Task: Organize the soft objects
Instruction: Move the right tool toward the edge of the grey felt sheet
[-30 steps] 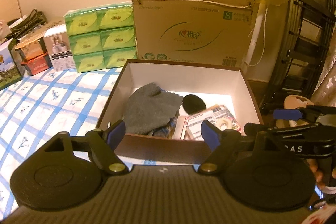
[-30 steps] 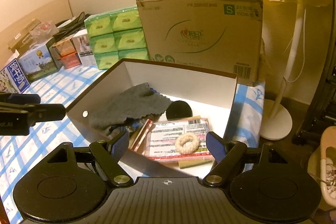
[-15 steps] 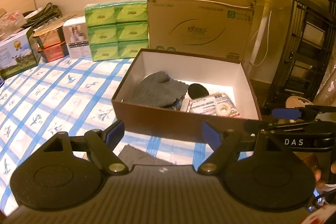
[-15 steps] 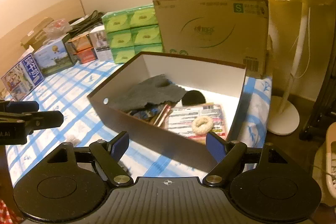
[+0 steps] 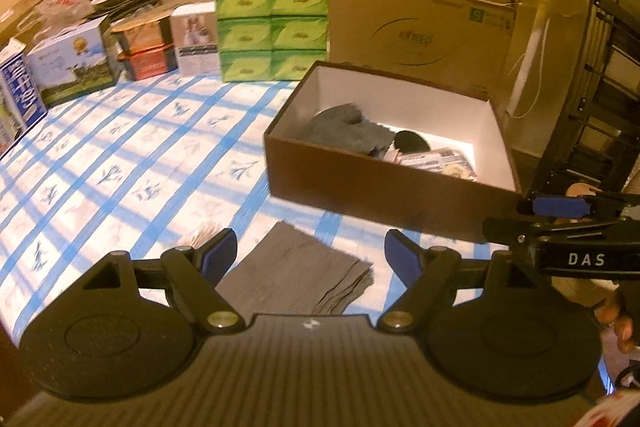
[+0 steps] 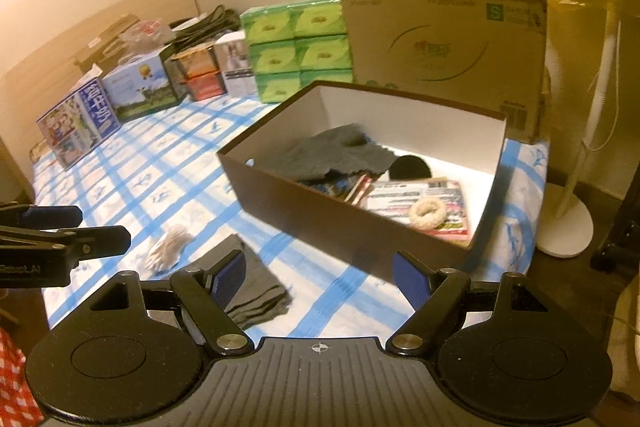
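Hovering over a blue-checked cloth (image 5: 120, 163), the left claw (image 5: 310, 257) stands released, its blue pads spread wide with nothing between them; below the gap lies a folded grey cloth (image 5: 304, 275) flat on the surface, just short of the brown box (image 5: 360, 187). The right claw (image 6: 318, 277) is likewise spread and grasps nothing. In the right wrist view the same folded grey cloth (image 6: 256, 291) lies partly behind the claw's left pad, and a pale bundle that looks like a knitted glove or similar soft piece (image 6: 168, 251) rests on the checked cloth just beside it, toward the left; the blur keeps me from saying exactly what it is. The brown box (image 6: 320, 223), white inside, sits open near the right edge of the surface. It holds a crumpled grey cloth (image 6: 336, 155) on its left side, a dark round thing (image 6: 410, 167) next to it, printed packets (image 6: 416, 195) on the floor of the box, and a cream fuzzy ring (image 6: 428, 213) lying on top of the packets. Behind the box stand a large cardboard carton (image 5: 424, 7) and a stack of green tissue packs (image 5: 272, 31), with smaller printed boxes (image 5: 72, 63) lined along the far left edge. Each view shows the other claw at its side margin, and fingers (image 5: 618, 319) show at the left view's right edge.
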Available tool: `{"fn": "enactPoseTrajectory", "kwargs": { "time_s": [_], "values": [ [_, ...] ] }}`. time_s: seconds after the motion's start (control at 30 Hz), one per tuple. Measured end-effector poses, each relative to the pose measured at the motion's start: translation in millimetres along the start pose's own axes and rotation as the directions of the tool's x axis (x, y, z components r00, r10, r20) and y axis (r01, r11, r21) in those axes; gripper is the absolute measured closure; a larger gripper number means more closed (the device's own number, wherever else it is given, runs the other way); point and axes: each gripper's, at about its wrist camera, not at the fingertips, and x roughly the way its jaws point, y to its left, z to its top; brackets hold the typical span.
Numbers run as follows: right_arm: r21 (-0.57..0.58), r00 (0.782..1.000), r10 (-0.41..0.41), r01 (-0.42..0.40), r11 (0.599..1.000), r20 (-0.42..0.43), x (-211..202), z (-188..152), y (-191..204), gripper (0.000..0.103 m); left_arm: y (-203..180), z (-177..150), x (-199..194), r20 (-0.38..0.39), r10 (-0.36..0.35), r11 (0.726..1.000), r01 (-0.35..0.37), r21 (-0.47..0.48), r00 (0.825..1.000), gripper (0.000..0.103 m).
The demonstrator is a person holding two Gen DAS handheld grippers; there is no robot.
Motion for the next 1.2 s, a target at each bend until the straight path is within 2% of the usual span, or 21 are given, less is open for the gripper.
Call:
{"fn": "enactPoseTrajectory", "kwargs": {
  "time_s": [0.33, 1.07, 1.2],
  "values": [
    [-0.024, 0.994, 0.092, -0.094, 0.995, -0.053, 11, -22, 23, 0.023, 19, -33, -10, -0.033, 0.052, 0.997, -0.054, -0.051, 0.998, 0.024],
    [-0.119, 0.962, 0.196, -0.221, 0.968, -0.191, 60, -59, 74, 0.023, 63, -88, 0, -0.157, 0.128, 0.976, -0.153, -0.157, 0.979, 0.024],
    [-0.171, 0.957, 0.211, -0.246, 0.954, -0.2, 71, -65, 90, 0.023, 73, -98, 7, -0.182, 0.133, 0.971, -0.164, -0.173, 0.974, 0.024]
  ]
}}
